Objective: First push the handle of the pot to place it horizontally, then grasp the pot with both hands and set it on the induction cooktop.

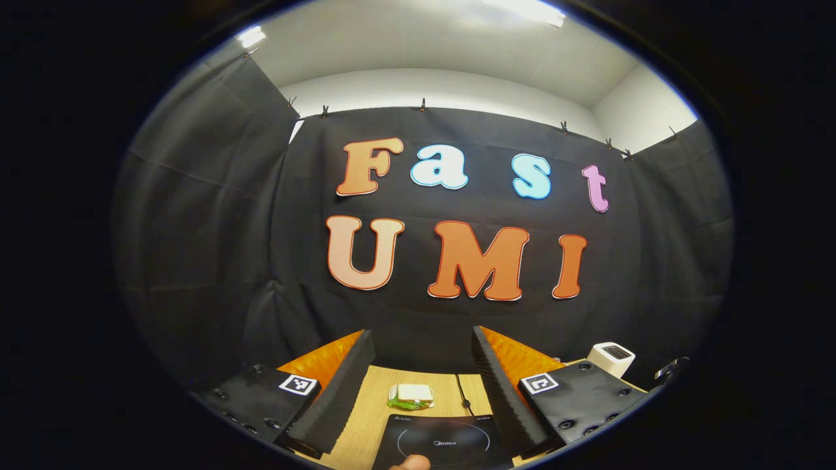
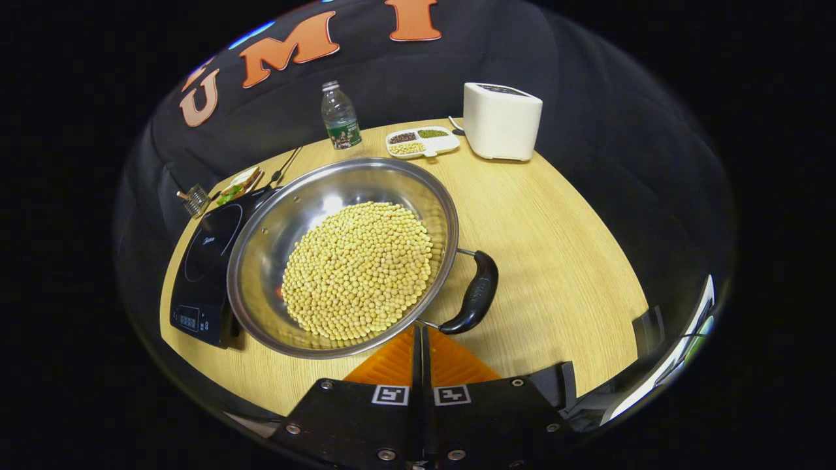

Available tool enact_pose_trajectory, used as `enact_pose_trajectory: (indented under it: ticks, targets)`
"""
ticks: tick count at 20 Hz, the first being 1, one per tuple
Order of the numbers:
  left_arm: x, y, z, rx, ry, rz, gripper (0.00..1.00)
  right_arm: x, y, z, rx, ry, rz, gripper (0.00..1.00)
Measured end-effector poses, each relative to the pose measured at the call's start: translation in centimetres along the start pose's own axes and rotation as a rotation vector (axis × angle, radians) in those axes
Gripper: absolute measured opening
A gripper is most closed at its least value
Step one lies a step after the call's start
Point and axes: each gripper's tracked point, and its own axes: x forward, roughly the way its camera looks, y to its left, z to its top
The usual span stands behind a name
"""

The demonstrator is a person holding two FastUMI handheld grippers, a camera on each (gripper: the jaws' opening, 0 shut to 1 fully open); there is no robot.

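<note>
A: Start at the left. Where does the left gripper [image 1: 423, 385] sit, and why?

B: It is held high and level, looking over the induction cooktop [image 1: 444, 444] toward the booth wall. Its jaws stand wide apart with nothing between them, which I read as waiting for the 2-handed lift. A small dish of food [image 1: 411, 395] lies beyond the cooktop on the worktop [image 1: 375, 405].

A: And the pot?

B: In the right gripper view the pot [image 2: 274, 228], full of soybeans [image 2: 359, 271], rests on the worktop with its left rim overlapping the cooktop's edge. Its black handle [image 2: 475, 292] sticks out on the right side, toward the camera.

A: The right gripper?

B: The right gripper [image 2: 420, 333] has its jaws pressed together, empty, the tips just beside the handle's near end. I cannot tell if they touch it. Closed jaws make a firm pusher, so I judge it is set up to swing the handle.

A: Further right?

B: A white appliance [image 2: 501, 121], a divided tray [image 2: 421, 141] and a bottle [image 2: 341, 117] stand at the back, well apart from the pot.
</note>
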Motion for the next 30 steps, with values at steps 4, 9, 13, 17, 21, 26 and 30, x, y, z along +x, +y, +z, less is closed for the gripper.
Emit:
enact_pose_trajectory:
  ticks: [4,9,13,17,21,26,30]
  targets:
    - [0.1,0.0,-0.2,0.003,0.005,0.002,0.99,0.4,-0.8,0.8,0.013,-0.005,-0.016,0.00]
    - [0.4,-0.1,-0.1,0.005,0.007,-0.002,0.99,0.8,-1.4,1.6,0.036,-0.006,-0.015,0.00]
    - [0.9,-0.3,-0.6,0.007,0.019,-0.001,0.99,1.1,-2.1,2.3,0.074,-0.010,-0.012,0.00]
    - [1.2,-0.1,-0.8,0.003,0.022,0.004,0.99,1.8,-2.7,3.1,0.074,-0.018,-0.033,0.00]
    - [1.7,0.1,-1.3,0.003,0.031,0.008,0.98,2.3,-3.2,3.9,0.092,-0.022,-0.035,0.00]
    - [2.3,0.0,-2.4,0.002,0.053,0.011,0.97,3.0,-3.8,5.1,0.103,-0.034,-0.046,0.00]
    - [2.9,0.0,-2.8,0.004,0.063,0.014,0.99,4.0,-5.0,5.6,0.083,-0.041,-0.088,0.00]
